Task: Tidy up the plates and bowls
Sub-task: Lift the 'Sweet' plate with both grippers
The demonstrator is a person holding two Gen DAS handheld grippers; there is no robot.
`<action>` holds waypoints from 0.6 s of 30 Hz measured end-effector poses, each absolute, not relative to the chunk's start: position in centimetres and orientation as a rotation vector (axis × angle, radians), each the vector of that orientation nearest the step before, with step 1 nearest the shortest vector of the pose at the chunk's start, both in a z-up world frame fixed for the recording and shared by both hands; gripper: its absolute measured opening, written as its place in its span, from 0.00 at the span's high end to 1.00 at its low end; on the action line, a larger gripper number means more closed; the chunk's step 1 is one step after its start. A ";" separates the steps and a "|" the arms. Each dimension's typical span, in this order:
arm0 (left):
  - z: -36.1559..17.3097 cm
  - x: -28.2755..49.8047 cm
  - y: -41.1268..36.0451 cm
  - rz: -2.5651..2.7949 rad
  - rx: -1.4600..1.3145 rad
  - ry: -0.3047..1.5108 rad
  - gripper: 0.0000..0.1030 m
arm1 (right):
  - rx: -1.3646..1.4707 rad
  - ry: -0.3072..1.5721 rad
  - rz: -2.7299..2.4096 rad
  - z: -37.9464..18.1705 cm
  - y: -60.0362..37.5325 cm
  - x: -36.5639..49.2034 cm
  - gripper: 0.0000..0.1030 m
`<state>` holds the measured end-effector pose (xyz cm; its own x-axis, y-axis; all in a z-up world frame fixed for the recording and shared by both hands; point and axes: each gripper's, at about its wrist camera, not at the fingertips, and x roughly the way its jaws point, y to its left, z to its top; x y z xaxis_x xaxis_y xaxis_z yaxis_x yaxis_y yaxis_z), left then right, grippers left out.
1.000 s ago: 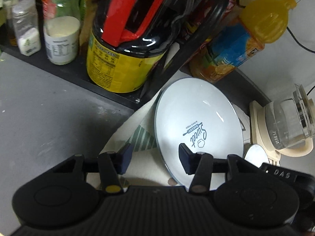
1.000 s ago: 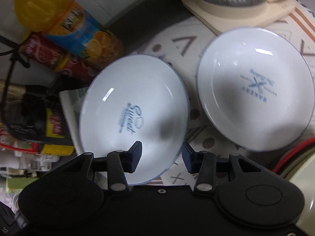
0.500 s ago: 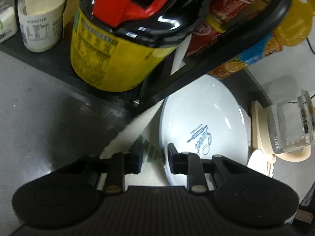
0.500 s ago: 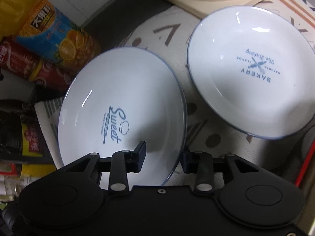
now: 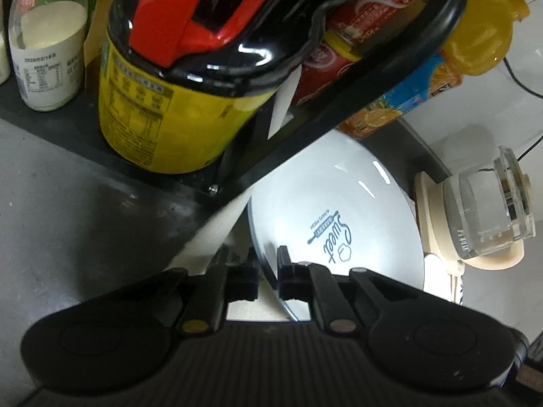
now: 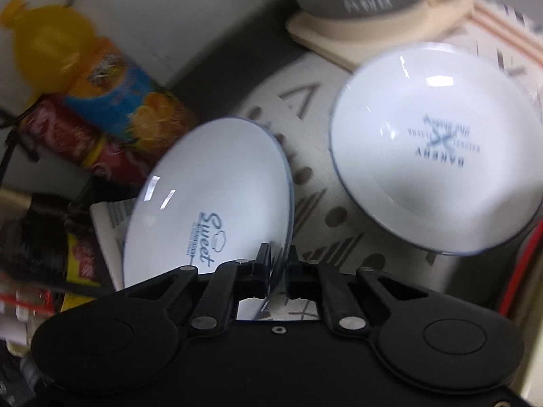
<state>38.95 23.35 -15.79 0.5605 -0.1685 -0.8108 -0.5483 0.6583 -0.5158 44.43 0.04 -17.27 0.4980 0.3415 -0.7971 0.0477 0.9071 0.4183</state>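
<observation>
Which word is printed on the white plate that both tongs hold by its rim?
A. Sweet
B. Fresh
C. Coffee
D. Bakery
A: the plate clamped at its rim by the right tongs and by the left tongs reads "Sweet"; the "Bakery" print is on the other plate, which lies apart on the cloth.

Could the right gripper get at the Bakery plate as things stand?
Probably not yet: the right gripper is shut on the Sweet plate rim. The Bakery plate lies uncovered beside it.
</observation>
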 end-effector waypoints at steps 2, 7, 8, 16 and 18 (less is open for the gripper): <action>-15.4 38.8 23.3 0.257 -0.842 0.978 0.92 | 0.385 1.023 0.193 -16.5 0.2 43.9 0.91; -14.3 37.8 22.7 0.235 -0.786 0.968 0.92 | 0.367 0.991 0.191 -15.8 0.1 42.2 0.90; -13.9 37.6 22.5 0.230 -0.772 0.962 0.92 | 0.368 0.985 0.188 -15.6 0.1 41.8 0.90; -11.5 34.5 22.2 0.205 -0.744 0.932 0.92 | 0.375 0.933 0.191 -13.6 0.1 38.2 0.90; -11.1 33.6 22.1 0.205 -0.742 0.932 0.92 | 0.376 0.925 0.191 -13.2 0.1 37.2 0.90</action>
<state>33.58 22.14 -11.09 0.5976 -0.1474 -0.7881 -0.4640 0.7381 -0.4899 37.24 0.12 -13.22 0.5914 0.3192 -0.7405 -0.0004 0.9184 0.3956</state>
